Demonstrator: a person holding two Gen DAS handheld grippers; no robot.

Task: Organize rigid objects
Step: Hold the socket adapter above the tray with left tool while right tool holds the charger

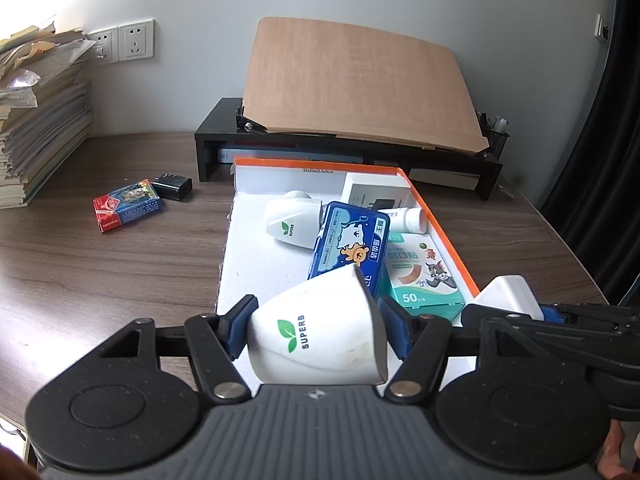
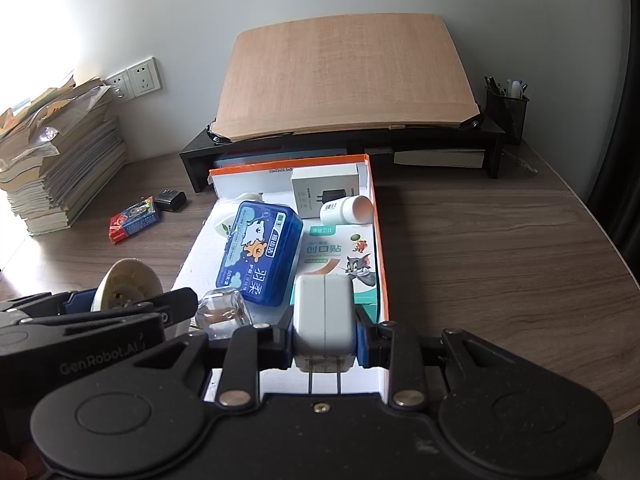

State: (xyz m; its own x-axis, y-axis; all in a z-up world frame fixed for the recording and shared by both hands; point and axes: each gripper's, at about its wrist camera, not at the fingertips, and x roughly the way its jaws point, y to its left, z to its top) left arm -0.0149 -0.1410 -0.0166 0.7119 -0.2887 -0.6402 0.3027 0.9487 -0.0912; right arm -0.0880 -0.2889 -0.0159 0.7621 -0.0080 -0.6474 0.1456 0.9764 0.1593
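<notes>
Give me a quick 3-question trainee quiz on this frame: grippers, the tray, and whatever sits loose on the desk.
1. True or false: the left gripper is shut on a white SUPERB cup.
2. What does the right gripper hold? A) blue tissue case B) white charger C) pill bottle
3. Name the two small items lying on the desk left of the orange-rimmed tray.

Key:
1. True.
2. B, the white charger, prongs toward the camera.
3. A red-and-blue card pack and a black adapter.
</notes>
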